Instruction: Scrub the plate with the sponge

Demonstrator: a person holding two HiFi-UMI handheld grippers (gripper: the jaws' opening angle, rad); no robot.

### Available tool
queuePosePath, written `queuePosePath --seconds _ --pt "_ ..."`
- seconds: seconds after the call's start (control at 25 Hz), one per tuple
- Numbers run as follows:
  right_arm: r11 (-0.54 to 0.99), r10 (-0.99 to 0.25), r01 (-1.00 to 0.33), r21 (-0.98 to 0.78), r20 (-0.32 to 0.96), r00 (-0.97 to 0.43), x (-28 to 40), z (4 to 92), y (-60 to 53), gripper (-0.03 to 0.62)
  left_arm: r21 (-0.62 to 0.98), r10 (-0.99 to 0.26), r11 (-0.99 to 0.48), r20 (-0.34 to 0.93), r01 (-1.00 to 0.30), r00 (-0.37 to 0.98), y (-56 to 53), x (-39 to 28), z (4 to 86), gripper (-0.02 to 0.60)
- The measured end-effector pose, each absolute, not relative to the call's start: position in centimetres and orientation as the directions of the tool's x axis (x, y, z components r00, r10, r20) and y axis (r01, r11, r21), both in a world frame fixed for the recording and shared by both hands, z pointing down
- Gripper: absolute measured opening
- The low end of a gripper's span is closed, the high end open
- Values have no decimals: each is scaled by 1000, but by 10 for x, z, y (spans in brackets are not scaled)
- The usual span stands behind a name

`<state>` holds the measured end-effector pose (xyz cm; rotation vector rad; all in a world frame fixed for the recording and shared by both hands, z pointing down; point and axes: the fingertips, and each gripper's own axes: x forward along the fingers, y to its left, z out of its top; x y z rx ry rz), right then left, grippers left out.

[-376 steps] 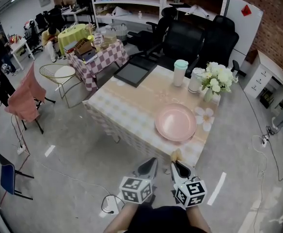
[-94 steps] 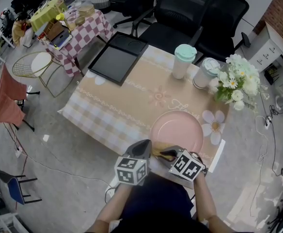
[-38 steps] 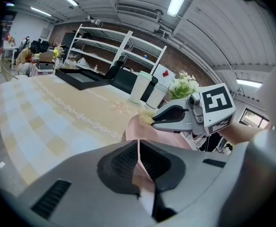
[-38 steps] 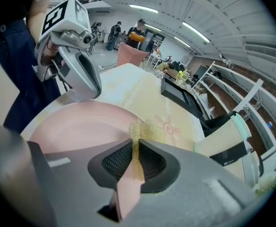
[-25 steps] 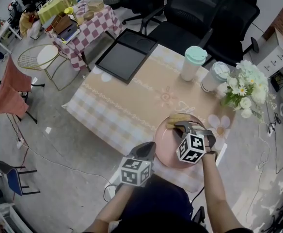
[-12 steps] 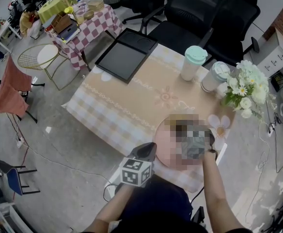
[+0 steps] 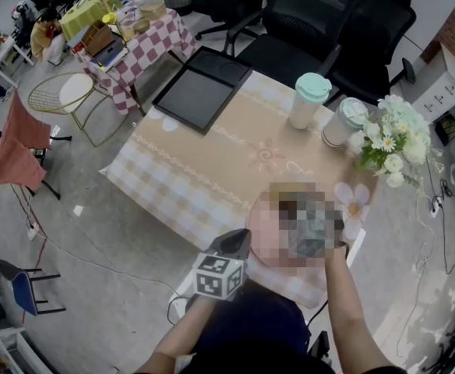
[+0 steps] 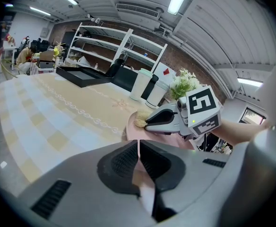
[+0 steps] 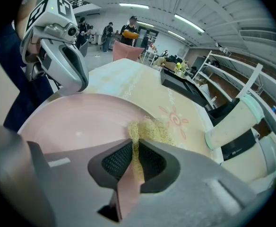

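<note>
Nearest the person, the left gripper (image 7: pixel 234 245) hangs at the near edge of the surface (image 7: pixel 204 162), its jaws pressed together with nothing between them. Its tip sits just beside the near-left rim of the pink plate (image 9: pixel 81 122); whether it touches that rim cannot be told. On the plate, the right gripper (image 9: pixel 134 146) pinches the yellow fibrous sponge (image 9: pixel 150 129) between narrow jaws. Most of the sponge's bulk sticks out ahead of the tips and rests on the far part of the plate, close to its rim. Beyond stand a mint-lidded cup (image 7: pixel 308 100), a second cup (image 7: pixel 338 121) and white flowers (image 7: pixel 391 139), with a black tray (image 7: pixel 200 89) at the far left corner. The scrubbing looks under way, and the main risk is that nothing steadies the plate. It lies close to the near edge, so a firm pull stroke could drag it toward that edge. The grip catches only a thin part of the sponge, so hard pressing could tug the sponge free. A push stroke past the far rim would carry it onto the cloth, toward the cups.
</note>
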<state>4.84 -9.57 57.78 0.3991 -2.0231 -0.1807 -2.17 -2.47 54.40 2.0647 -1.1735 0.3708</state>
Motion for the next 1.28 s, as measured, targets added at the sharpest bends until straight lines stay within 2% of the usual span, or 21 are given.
queuePosePath --seconds 1.28 --pt "939 -334 -232 253 831 -444 46 577 -69 43 440 -625 -329 562 -836 542 -29 -22 544 21"
